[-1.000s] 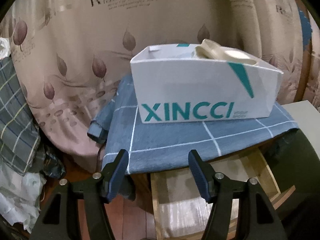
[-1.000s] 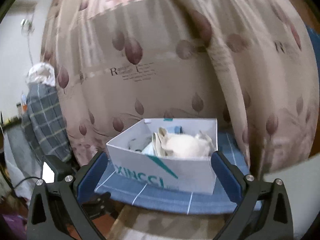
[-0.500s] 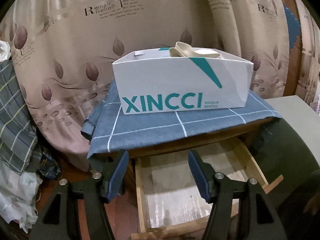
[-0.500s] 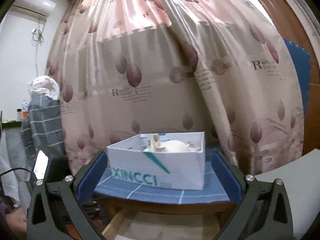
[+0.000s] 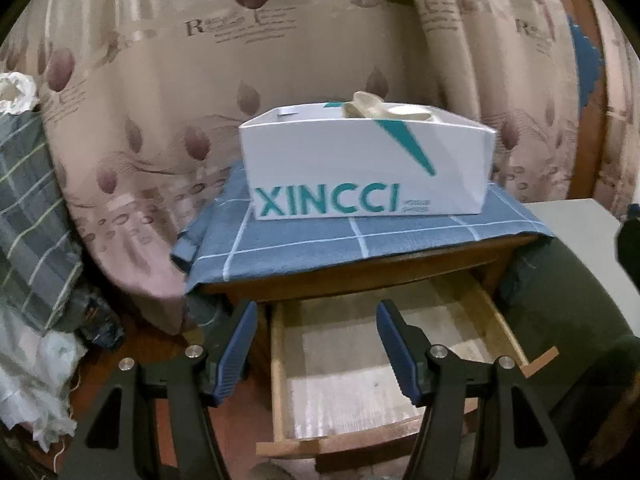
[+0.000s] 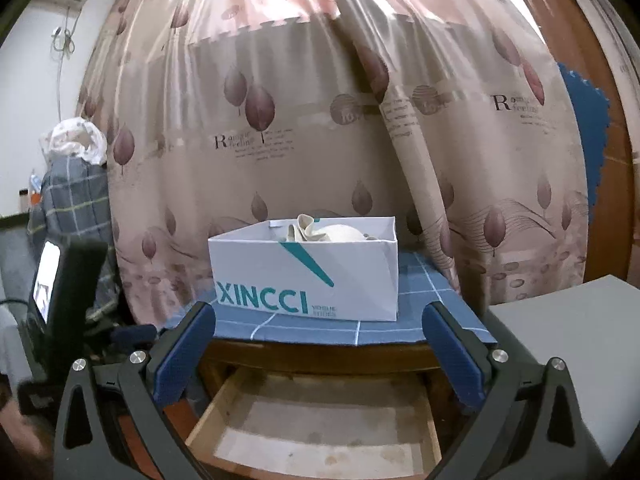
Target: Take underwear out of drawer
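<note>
On top of the wooden nightstand sits the white XINCCI box on a blue checked cloth, and your cream underwear is piled inside that box, poking over the rim. Under the nightstand's top the drawer is pulled out, just bare liner showing. Your left gripper and right gripper both hang in front of the drawer, jaws spread apart, nothing between them.
</note>
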The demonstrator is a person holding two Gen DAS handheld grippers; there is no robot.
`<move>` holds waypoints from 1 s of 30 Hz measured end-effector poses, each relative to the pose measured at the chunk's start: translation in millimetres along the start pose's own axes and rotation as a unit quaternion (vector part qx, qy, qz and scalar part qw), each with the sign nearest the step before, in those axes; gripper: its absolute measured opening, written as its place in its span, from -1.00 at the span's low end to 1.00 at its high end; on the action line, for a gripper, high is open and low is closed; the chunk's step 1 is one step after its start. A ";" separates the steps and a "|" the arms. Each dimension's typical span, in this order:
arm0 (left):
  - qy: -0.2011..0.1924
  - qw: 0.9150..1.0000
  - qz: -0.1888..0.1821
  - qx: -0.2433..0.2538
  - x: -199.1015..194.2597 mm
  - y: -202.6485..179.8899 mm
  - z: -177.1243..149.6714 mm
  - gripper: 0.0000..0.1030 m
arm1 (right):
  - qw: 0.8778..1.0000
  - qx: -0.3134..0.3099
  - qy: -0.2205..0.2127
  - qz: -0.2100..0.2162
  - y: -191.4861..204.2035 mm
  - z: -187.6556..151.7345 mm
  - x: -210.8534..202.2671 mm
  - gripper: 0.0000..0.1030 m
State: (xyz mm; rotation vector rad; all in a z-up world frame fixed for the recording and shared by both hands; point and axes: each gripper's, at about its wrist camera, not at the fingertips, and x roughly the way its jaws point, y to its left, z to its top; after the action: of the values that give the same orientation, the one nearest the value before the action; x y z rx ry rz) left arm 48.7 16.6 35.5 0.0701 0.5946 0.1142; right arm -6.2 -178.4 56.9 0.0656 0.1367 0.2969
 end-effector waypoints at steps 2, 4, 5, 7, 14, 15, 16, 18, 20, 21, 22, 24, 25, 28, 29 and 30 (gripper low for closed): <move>-0.001 1.000 0.017 -0.006 -0.8 3.5 0.1 0.24 | 1.000 -0.005 -0.003 0.000 1.0 -0.8 -1.2 0.99; -0.001 1.000 0.019 -0.011 -1.4 7.2 0.1 0.24 | 1.000 -0.006 -0.003 -0.003 1.2 -1.7 -1.6 0.99; -0.005 1.000 0.026 -0.013 -2.9 9.1 0.3 0.24 | 1.000 -0.006 -0.003 -0.003 1.1 -2.0 -1.9 0.99; -0.009 0.999 0.032 -0.015 -5.2 10.7 0.8 0.24 | 1.000 -0.007 0.000 -0.004 1.4 -1.8 -1.3 0.99; -0.017 0.999 0.044 -0.001 -10.7 9.2 2.8 0.24 | 1.000 -0.009 -0.001 0.000 2.2 -2.4 -3.8 0.99; -0.018 0.999 0.043 0.000 -10.9 8.8 2.9 0.24 | 1.000 -0.009 -0.001 0.002 2.0 -2.5 -3.8 0.99; -0.017 0.999 0.040 0.001 -11.2 8.0 3.2 0.24 | 1.000 -0.008 0.000 0.001 1.9 -3.0 -3.8 0.99; -0.019 0.999 0.034 0.002 -12.3 7.4 3.4 0.24 | 1.000 -0.007 -0.001 0.002 1.5 -2.9 -3.7 0.99; -0.023 0.999 0.031 0.003 -13.9 6.9 3.3 0.24 | 1.000 -0.006 0.001 0.003 1.6 -3.2 -3.1 0.99; -0.023 0.999 0.028 0.003 -14.7 6.7 3.5 0.24 | 1.000 -0.005 0.002 0.003 1.6 -3.9 -3.1 0.99; -0.025 0.999 0.026 0.002 -15.5 6.7 3.8 0.24 | 1.000 -0.005 0.002 0.003 1.6 -4.4 -3.2 0.99; -0.029 0.999 0.026 0.002 -17.7 7.5 4.0 0.24 | 1.000 -0.005 0.001 0.004 1.8 -4.6 -3.4 0.99; -0.030 0.999 0.025 0.003 -18.1 7.2 4.2 0.24 | 1.000 -0.005 0.002 0.003 1.6 -4.3 -3.1 0.99; -0.028 0.999 0.021 0.003 -18.4 6.7 4.1 0.24 | 1.000 -0.005 0.002 0.003 1.8 -4.7 -3.1 0.99; -0.027 0.999 0.019 0.003 -18.7 6.5 4.1 0.24 | 1.000 -0.005 0.002 0.004 1.7 -4.7 -3.0 0.99; -0.027 0.999 0.020 0.003 -18.8 6.2 4.2 0.24 | 1.000 -0.005 0.002 0.004 1.7 -4.7 -2.9 0.99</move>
State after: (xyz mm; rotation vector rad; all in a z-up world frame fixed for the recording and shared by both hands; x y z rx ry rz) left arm 35.0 20.2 49.9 0.0912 0.5392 0.1481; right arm -10.1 -177.4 52.7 0.0560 0.1390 0.3049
